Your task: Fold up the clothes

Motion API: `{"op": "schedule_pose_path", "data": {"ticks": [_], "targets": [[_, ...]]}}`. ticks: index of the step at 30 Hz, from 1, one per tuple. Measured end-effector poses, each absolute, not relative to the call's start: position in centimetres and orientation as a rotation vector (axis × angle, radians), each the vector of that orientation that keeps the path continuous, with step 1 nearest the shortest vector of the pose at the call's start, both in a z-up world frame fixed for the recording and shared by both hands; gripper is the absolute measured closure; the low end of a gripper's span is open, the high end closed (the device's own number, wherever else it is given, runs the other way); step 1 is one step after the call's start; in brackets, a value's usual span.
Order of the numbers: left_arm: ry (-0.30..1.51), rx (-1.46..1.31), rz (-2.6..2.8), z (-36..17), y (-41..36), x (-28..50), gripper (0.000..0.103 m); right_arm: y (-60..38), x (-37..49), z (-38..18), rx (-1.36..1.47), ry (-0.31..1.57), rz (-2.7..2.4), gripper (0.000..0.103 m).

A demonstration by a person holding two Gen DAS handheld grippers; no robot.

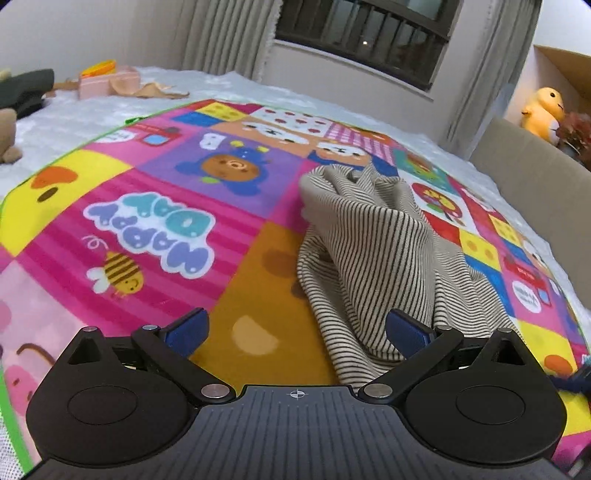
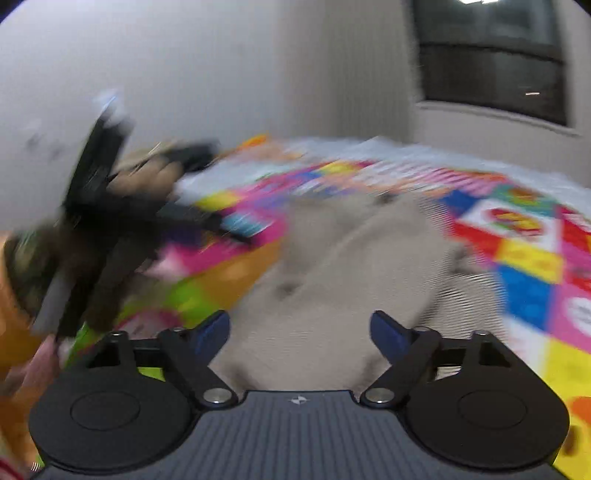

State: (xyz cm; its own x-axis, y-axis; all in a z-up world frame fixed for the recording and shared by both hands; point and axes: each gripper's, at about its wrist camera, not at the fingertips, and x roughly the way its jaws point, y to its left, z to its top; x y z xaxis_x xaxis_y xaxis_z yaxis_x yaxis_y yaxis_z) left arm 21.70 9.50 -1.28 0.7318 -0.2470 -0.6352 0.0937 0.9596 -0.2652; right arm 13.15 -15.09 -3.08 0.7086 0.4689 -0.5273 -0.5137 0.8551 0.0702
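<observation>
We held both grippers low over a bright cartoon mat (image 1: pixel 155 206) spread on a white quilted bed (image 1: pixel 236 83). A striped garment (image 1: pixel 373 251) lay crumpled in a heap on the mat, right of centre in the left wrist view, its beige and dark stripes bunched into folds and one end rising toward the far edge of the mat.

Our left gripper (image 1: pixel 295 330) stood released, its blue fingers (image 1: pixel 186 330) spread wide and grasping nothing; the right-hand finger sat just in front of the garment's near edge, and we could not tell whether it touched the cloth. Our right gripper (image 2: pixel 300 332) was likewise spread wide and empty, hanging above the same garment (image 2: pixel 343 258), which filled the middle of its blurred view as a pale mass.

At the left of that blurred view we could make out the left gripper's dark body (image 2: pixel 107 218) with a hand (image 2: pixel 147 181) on it, though detail was lost.

Beyond the mat, a pink box (image 1: pixel 109 81) and some tan cloth (image 1: pixel 155 90) lay on the bed near the far wall. A curtain (image 1: pixel 221 37) hung beside a dark window (image 1: pixel 369 33), and an orange plush toy (image 1: pixel 543 112) sat at the right, behind a beige headboard (image 1: pixel 532 184).
</observation>
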Motion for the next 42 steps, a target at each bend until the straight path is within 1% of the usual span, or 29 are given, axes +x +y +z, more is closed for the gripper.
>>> {"op": "schedule_pose_path", "data": {"ticks": [1, 2, 3, 4, 5, 6, 9, 14, 17, 20, 23, 24, 25, 26, 27, 28, 30, 31, 34, 37, 39, 41, 42], "targets": [[0.724, -0.217, -0.198, -1.2, 9.4, 21.6, 0.0, -13.9, 13.2, -3.8, -0.13, 0.579, 0.56, 0.025], [0.719, -0.207, -0.211, -1.0, 9.1, 21.5, 0.0, -12.6, 13.2, -4.5, -0.176, 0.595, 0.574, 0.035], [0.713, -0.193, -0.229, -0.9, 8.8, 21.4, 0.0, -11.7, 13.3, -5.3, -0.248, 0.595, 0.556, 0.049], [0.706, -0.176, -0.247, -0.6, 8.6, 21.3, 0.0, -11.5, 13.3, -5.6, -0.294, 0.578, 0.544, 0.054], [0.698, -0.159, -0.261, -0.5, 8.4, 21.0, 0.0, -11.2, 13.3, -6.0, -0.339, 0.56, 0.532, 0.07], [0.686, -0.136, -0.276, -0.3, 8.1, 20.9, 0.0, -11.7, 13.5, -5.7, -0.332, 0.557, 0.521, 0.079], [0.648, -0.069, -0.32, 0.4, 7.2, 20.9, 0.0, -15.9, 14.5, -3.4, -0.235, 0.528, 0.452, 0.089], [0.605, 0.024, -0.443, 1.0, 3.6, 22.1, 0.0, -23.8, 16.2, 0.5, -0.103, 0.46, 0.265, 0.089], [0.654, 0.113, -0.427, -0.4, 0.3, 24.5, 0.0, -28.1, 17.4, 2.6, -0.045, 0.425, 0.16, 0.089], [0.754, 0.155, -0.381, -3.1, -1.6, 27.6, 0.0, -31.6, 18.9, 2.8, -0.027, 0.427, 0.056, 0.09], [0.812, 0.076, -0.368, -4.5, -0.5, 29.3, 0.0, -35.6, 21.6, 1.1, -0.032, 0.444, -0.071, 0.09], [0.815, 0.04, -0.374, -4.5, 0.2, 29.6, 0.004, -36.5, 22.5, 0.6, -0.016, 0.457, -0.101, 0.09], [0.801, 0.016, -0.381, -4.1, 0.8, 29.6, 0.025, -37.5, 23.1, -0.1, -0.001, 0.472, -0.127, 0.09], [0.787, -0.013, -0.382, -3.6, 1.7, 29.8, 0.038, -37.9, 23.5, -0.9, 0.006, 0.489, -0.139, 0.09], [0.773, -0.041, -0.384, -3.1, 2.7, 29.9, 0.057, -38.3, 24.0, -1.7, 0.012, 0.506, -0.151, 0.09], [0.758, -0.067, -0.385, -2.5, 3.6, 30.0, 0.071, -38.5, 24.5, -2.7, 0.018, 0.527, -0.156, 0.09], [0.703, -0.096, -0.388, -1.2, 5.4, 29.9, 0.085, -38.9, 25.5, -4.9, 0.032, 0.564, -0.17, 0.089], [0.676, -0.095, -0.373, -0.5, 6.2, 29.9, 0.088, -38.8, 25.7, -5.9, 0.043, 0.576, -0.176, 0.089], [0.612, -0.091, -0.288, 1.2, 9.0, 29.9, 0.09, -38.7, 26.2, -9.1, 0.044, 0.621, -0.221, 0.086], [0.568, -0.112, -0.143, 2.6, 13.5, 30.9, 0.09, -38.6, 26.2, -9.2, 0.051, 0.616, -0.234, 0.085], [0.569, -0.135, -0.053, 2.4, 16.9, 31.9, 0.09, -38.6, 26.4, -9.4, 0.044, 0.622, -0.237, 0.082], [0.596, -0.164, -0.006, 1.5, 19.6, 32.6, 0.085, -38.3, 26.6, -9.3, 0.03, 0.627, -0.245, 0.08], [0.614, -0.175, 0.013, 1.0, 20.8, 32.9, 0.076, -38.2, 26.6, -9.2, 0.019, 0.628, -0.254, 0.077]]}}
